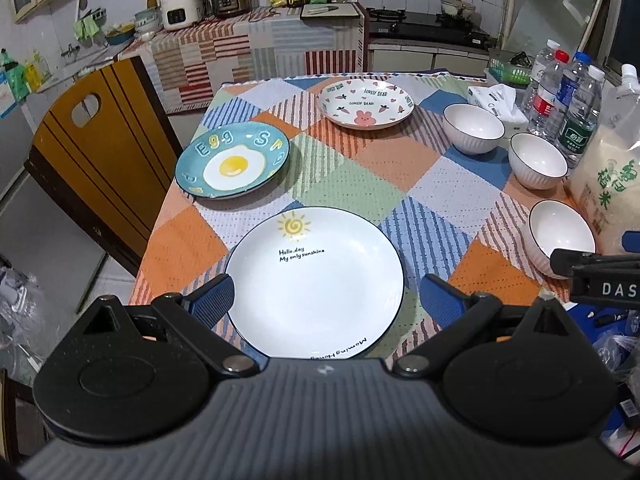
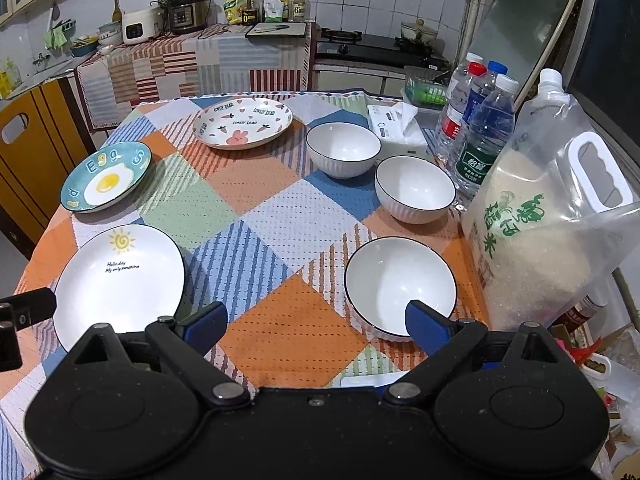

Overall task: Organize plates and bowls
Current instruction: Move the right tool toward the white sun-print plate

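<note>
I have both tongs wide open and holding nothing: my left gripper [image 1: 326,300] sits over the near edge of the sun plate [image 1: 316,284], my right gripper [image 2: 316,322] above the tablecloth [image 2: 280,320] between that plate and the nearest bowl [image 2: 400,280]. The egg plate [image 1: 233,160] and bunny plate [image 1: 366,102] lie farther back, apart. Two more bowls [image 2: 414,188] stand in line beside the water bottles [image 2: 486,132] and rice bag [image 2: 552,220].

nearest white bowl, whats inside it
The nearest white bowl looks empty: bare white inside. The right hand-held gripper has one blue finger covering part of its near rim, so that bit is hidden.
</note>
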